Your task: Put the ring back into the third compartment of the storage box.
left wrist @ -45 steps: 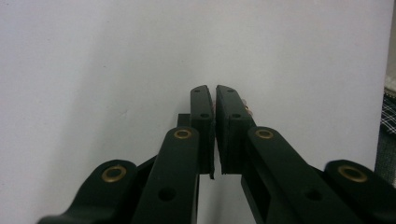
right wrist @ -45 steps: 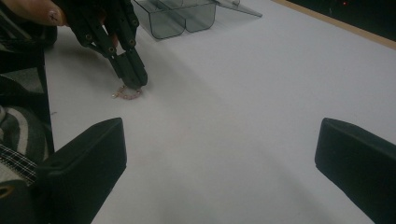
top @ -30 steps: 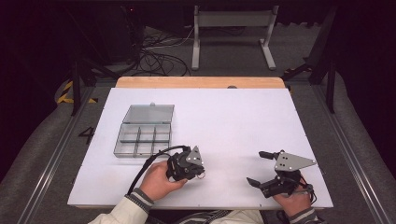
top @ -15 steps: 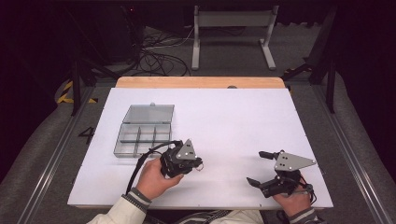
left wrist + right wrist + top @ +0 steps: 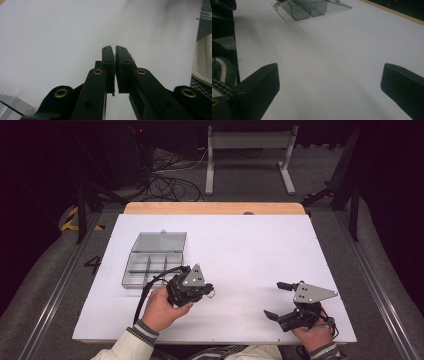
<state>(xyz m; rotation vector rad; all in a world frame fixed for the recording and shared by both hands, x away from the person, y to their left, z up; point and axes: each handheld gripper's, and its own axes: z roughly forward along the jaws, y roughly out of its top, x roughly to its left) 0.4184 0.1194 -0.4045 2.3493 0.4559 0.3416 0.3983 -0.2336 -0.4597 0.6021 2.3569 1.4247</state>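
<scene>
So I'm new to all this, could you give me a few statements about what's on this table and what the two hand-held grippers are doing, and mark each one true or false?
1. The clear compartment box has its lid open. True.
2. The right gripper has its jaws clamped together. False: they stand wide apart, with bare white table between them.
3. The left gripper has its jaws nearly closed, with something small and pinkish peeking between them. True, though what it is cannot be told.
4. The box sits on the person's right side of the table. False: it sits on the left side, just beyond the left gripper.
5. The right gripper holds the box. False: it is far from the box and holds nothing.
</scene>
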